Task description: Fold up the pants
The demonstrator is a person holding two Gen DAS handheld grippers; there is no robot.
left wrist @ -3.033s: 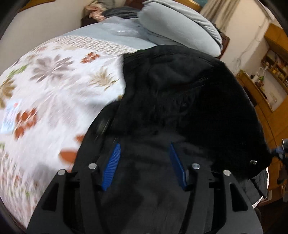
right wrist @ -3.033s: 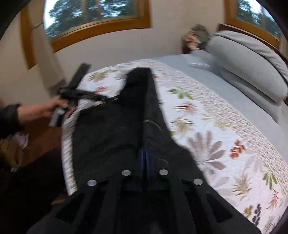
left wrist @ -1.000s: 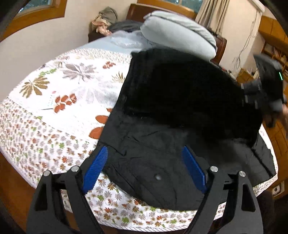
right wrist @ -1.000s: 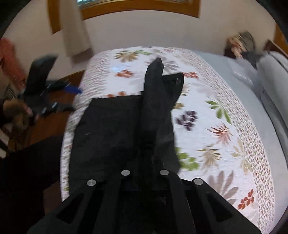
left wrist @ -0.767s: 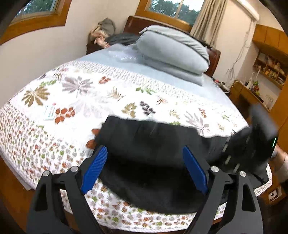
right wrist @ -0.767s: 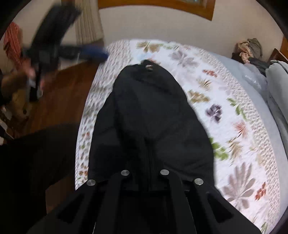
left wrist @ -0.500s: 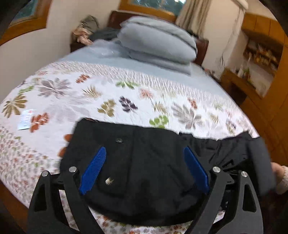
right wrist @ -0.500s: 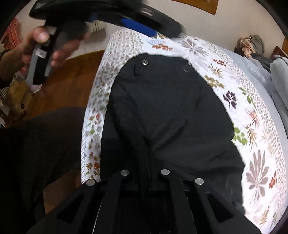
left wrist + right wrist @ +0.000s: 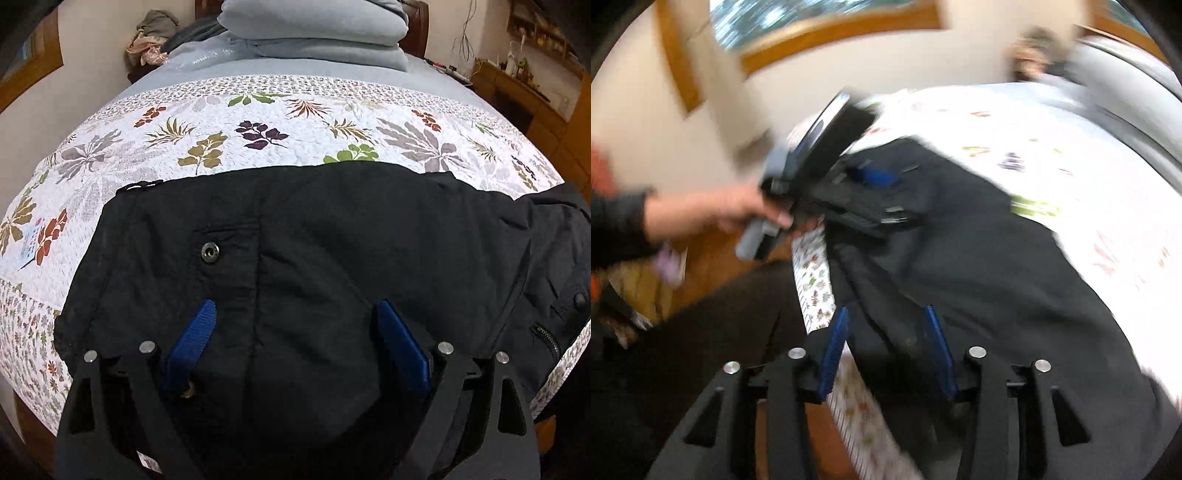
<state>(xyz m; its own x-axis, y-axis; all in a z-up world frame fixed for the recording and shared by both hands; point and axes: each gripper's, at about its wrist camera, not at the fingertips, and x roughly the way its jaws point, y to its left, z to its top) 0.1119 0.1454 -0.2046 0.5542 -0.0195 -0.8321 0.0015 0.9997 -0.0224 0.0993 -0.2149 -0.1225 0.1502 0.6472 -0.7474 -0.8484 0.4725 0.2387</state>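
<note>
The black pants [image 9: 332, 251] lie folded across the near edge of the bed, waistband snap button [image 9: 209, 252] facing up. My left gripper [image 9: 295, 314] is open, its blue pads low over the pants near the waist. In the blurred right wrist view the pants [image 9: 979, 258] spread over the bed corner. My right gripper [image 9: 884, 314] is open with a fold of the pants between its blue pads [image 9: 934, 339]. The left gripper [image 9: 849, 192] shows there in a hand, resting on the far end of the pants.
The floral quilt [image 9: 258, 125] covers the bed, with grey pillows [image 9: 314, 33] at the headboard. A pile of clothes [image 9: 147, 37] sits at the back left. A wooden shelf unit [image 9: 535, 74] stands right. Wooden floor [image 9: 713, 258] lies below the bed edge.
The right gripper has opened and let go of the pants after laying them folded over on the bed. The left gripper has dropped lower onto the pants, still open.
</note>
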